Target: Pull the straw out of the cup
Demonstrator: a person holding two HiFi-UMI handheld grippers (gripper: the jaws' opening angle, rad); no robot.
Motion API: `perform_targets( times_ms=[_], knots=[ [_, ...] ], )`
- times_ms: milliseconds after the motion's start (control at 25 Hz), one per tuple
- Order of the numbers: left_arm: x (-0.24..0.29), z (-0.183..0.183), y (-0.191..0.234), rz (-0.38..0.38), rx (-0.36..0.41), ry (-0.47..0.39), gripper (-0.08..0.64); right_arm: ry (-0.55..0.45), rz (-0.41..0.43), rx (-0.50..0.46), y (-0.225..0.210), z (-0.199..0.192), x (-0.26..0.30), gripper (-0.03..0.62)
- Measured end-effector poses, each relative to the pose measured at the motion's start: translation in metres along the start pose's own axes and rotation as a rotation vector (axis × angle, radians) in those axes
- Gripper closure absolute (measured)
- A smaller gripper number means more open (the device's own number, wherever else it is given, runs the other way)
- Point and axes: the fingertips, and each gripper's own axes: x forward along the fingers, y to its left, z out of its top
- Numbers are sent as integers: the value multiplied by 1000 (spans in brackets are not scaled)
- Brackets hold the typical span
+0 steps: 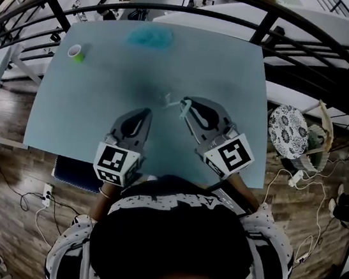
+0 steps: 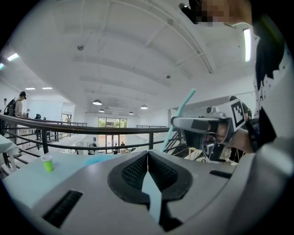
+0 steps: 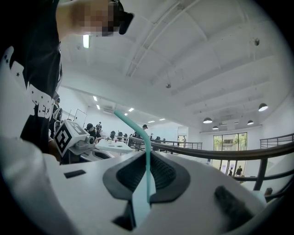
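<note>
**Straw [image 3: 148,170] held by right gripper [image 3: 148,154], far from cup**

Head view: the cup [image 1: 76,52] stood near the far left corner of the table [image 1: 227,65]. It was well apart from both grippers, which hung over the near edge.

Left gripper view: the left gripper [image 2: 148,155] had its jaws pressed together on nothing. The straw rose tilted from the right gripper beside it.

Right gripper view: the jaws were clamped on the straw's lower part, and its bent top leaned left.

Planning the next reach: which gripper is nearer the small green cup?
Left. The left gripper sits mid-table, the cup ahead to its left; the right gripper, shut on the straw, is farther right.
</note>
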Motion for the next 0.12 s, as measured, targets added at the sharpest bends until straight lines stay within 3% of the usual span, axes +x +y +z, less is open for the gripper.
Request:
perform_targets(
  times_ms=[120],
  knots=[
    [0,-1,-1,0,-2,0,546,0,1,1,1,-1,0,549]
  ],
)
